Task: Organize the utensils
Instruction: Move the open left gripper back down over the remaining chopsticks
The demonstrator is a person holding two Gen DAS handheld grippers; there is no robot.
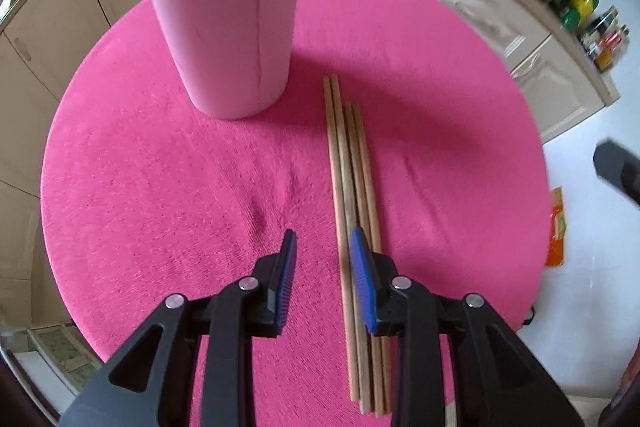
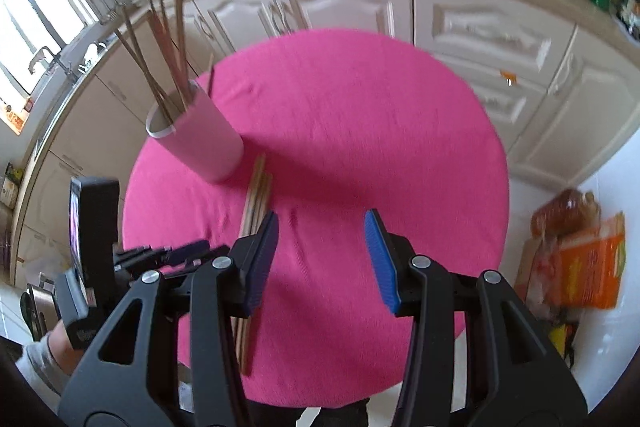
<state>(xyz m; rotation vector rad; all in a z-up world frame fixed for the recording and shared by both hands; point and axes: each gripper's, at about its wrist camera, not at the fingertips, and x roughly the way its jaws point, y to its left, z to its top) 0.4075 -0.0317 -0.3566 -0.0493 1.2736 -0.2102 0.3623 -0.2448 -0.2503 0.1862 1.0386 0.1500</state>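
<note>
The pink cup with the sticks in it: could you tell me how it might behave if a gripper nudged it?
The cup is tall and narrow, with long sticks leaning well above its rim, so it probably tips easily. On the soft pink cloth it would likely topple rather than slide.

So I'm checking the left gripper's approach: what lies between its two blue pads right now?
Mostly bare pink cloth. In the left wrist view the left gripper stands open, the chopsticks running beside its right-hand pad, ungripped.
</note>
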